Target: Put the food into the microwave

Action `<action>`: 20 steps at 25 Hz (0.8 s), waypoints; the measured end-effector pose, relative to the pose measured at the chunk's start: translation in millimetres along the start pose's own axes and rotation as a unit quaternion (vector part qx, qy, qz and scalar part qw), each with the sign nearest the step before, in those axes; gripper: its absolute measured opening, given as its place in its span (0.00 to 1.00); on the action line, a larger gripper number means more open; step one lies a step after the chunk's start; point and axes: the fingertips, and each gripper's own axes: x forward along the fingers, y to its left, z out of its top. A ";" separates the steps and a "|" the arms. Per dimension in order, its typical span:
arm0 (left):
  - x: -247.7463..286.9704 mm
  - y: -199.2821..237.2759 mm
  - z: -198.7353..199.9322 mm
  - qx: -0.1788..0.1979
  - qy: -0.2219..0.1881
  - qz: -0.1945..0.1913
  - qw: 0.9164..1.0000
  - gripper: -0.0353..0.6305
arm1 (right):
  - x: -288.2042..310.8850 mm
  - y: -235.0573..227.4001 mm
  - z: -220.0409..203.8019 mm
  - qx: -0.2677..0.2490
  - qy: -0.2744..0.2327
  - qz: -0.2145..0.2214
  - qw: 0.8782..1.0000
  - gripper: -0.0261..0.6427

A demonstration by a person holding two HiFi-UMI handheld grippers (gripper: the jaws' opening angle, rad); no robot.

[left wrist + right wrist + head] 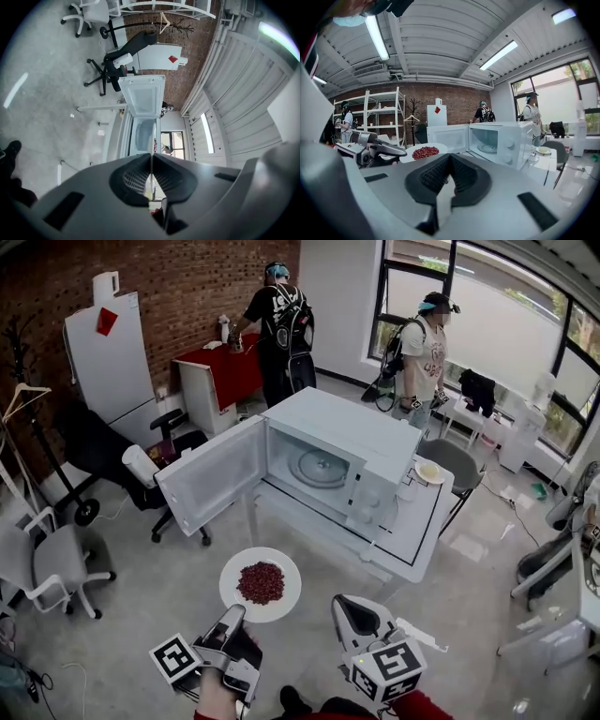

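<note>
A white plate (234,570) with a heap of red food (262,581) hangs in the air in front of the open microwave (375,442). My left gripper (236,612) is shut on the plate's near rim, and the rim shows edge-on between the jaws in the left gripper view (151,161). The microwave door (214,472) swings out to the left, and the glass turntable (319,468) inside is bare. My right gripper (349,607) is to the right of the plate, shut and empty. The right gripper view shows the food (425,151) at left and the microwave (506,136) ahead.
The microwave stands on a white table (412,540), with a small dish (428,472) to its right. Office chairs (56,563) stand at the left. Two people (281,329) stand at the back near a red-topped cabinet and the windows.
</note>
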 end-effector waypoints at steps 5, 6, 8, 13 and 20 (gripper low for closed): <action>21.1 0.5 1.3 0.002 0.017 -0.005 1.000 0.09 | 2.7 -7.3 -3.7 -0.002 0.009 -0.015 1.000 0.06; 25.9 -0.1 0.9 0.004 0.020 -0.006 1.000 0.09 | 2.9 -9.8 -4.0 -0.002 0.010 -0.018 1.000 0.06; 35.0 -2.5 -0.7 0.005 0.026 -0.010 1.000 0.09 | 4.4 -15.1 -5.7 -0.002 0.013 -0.022 1.000 0.06; 56.4 -5.4 0.1 0.004 0.029 -0.013 0.999 0.09 | 18.9 -25.2 -6.9 0.002 0.019 -0.021 1.000 0.06; 93.4 -8.3 11.9 0.007 0.027 -0.012 1.000 0.09 | 54.0 -43.6 4.3 -0.005 0.016 -0.010 1.000 0.06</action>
